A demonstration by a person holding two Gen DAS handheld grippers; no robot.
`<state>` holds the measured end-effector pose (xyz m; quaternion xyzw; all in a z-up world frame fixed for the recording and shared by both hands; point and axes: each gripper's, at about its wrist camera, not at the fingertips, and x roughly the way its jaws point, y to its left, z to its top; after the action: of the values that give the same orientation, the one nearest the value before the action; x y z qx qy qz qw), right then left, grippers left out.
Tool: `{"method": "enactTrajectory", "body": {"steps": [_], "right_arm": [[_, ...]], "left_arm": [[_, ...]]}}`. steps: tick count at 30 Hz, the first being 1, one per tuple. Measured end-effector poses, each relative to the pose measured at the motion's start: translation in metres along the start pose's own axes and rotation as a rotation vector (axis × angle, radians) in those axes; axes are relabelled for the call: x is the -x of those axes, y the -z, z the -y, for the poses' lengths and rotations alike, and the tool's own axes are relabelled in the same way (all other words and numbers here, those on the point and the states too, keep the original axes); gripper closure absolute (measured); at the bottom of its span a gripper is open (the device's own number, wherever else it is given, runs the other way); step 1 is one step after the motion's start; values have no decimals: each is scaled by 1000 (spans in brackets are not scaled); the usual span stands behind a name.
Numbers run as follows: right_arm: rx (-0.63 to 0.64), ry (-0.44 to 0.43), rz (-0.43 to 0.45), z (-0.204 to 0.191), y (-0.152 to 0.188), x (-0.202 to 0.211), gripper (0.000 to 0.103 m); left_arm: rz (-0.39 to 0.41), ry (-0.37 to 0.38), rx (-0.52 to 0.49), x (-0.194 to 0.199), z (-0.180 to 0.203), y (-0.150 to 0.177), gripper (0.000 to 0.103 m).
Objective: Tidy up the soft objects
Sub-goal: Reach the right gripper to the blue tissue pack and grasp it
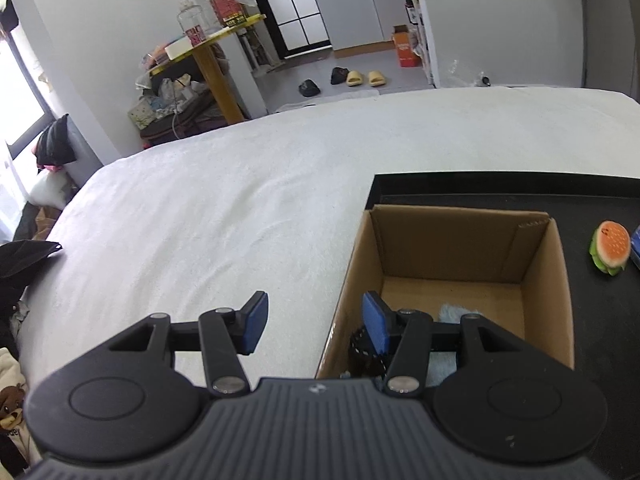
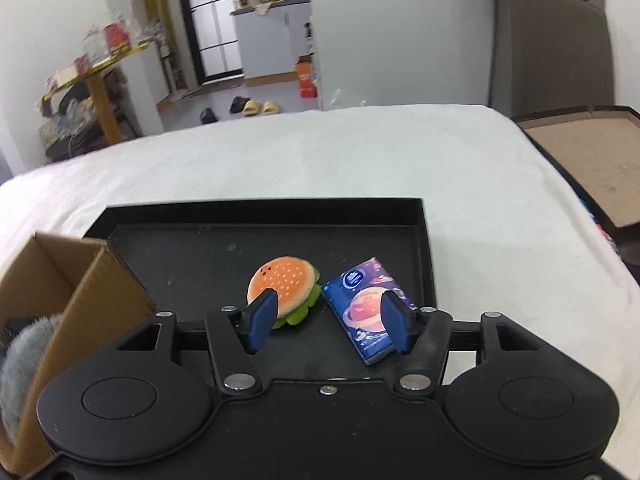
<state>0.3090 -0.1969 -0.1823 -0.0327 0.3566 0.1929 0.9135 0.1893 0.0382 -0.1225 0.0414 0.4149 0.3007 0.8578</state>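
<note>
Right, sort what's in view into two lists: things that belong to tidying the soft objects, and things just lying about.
Belongs to the job:
- burger plush
- tissue pack
- cardboard box, fluffy blue-grey item already inside
- black tray
- right gripper, open above the plush and pack
- left gripper, open at the box edge

Just lying about:
- slippers
- orange carton
- cluttered yellow table
- white bedcover

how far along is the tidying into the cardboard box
Partly done: a fluffy blue-grey plush already lies in the brown cardboard box. Nothing is held; the open right gripper hovers over the orange plush burger and blue planet-print tissue pack, both left on the black tray.
</note>
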Motion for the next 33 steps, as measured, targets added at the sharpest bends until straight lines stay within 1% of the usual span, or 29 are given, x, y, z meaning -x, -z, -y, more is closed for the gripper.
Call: {"method": "enactTrajectory", "body": {"steps": [2, 7, 10, 13, 17, 19, 22, 23, 26, 28, 33], "right_arm": [[23, 13, -16, 1, 2, -8, 43], [29, 36, -36, 8, 5, -22, 43], [30, 32, -60, 10, 8, -28, 43], [26, 34, -56, 12, 7, -32, 43], [62, 70, -48, 13, 6, -36, 39], [67, 69, -61, 14, 5, -43, 38], [94, 74, -53, 11, 6, -45, 37], [103, 76, -57, 10, 6, -45, 38], [122, 69, -79, 8, 7, -41, 48], [135, 63, -91, 7, 8, -39, 49], [201, 86, -116, -4, 14, -36, 50]], "left_arm": [[-2, -15, 1, -3, 1, -1, 52], [-10, -53, -7, -8, 4, -3, 52], [-15, -67, -19, -12, 9, -4, 52], [-18, -65, -25, -12, 13, -4, 52], [-6, -58, -47, -9, 18, -3, 52], [-4, -57, -50, -8, 16, -2, 52], [-2, -55, -41, -6, 14, 0, 52], [-3, -55, -38, -6, 12, 0, 52], [-9, -54, -24, -5, 5, 3, 52], [-12, -46, -14, -4, 0, 4, 52], [-4, -25, -12, 1, -8, 8, 52]]}}
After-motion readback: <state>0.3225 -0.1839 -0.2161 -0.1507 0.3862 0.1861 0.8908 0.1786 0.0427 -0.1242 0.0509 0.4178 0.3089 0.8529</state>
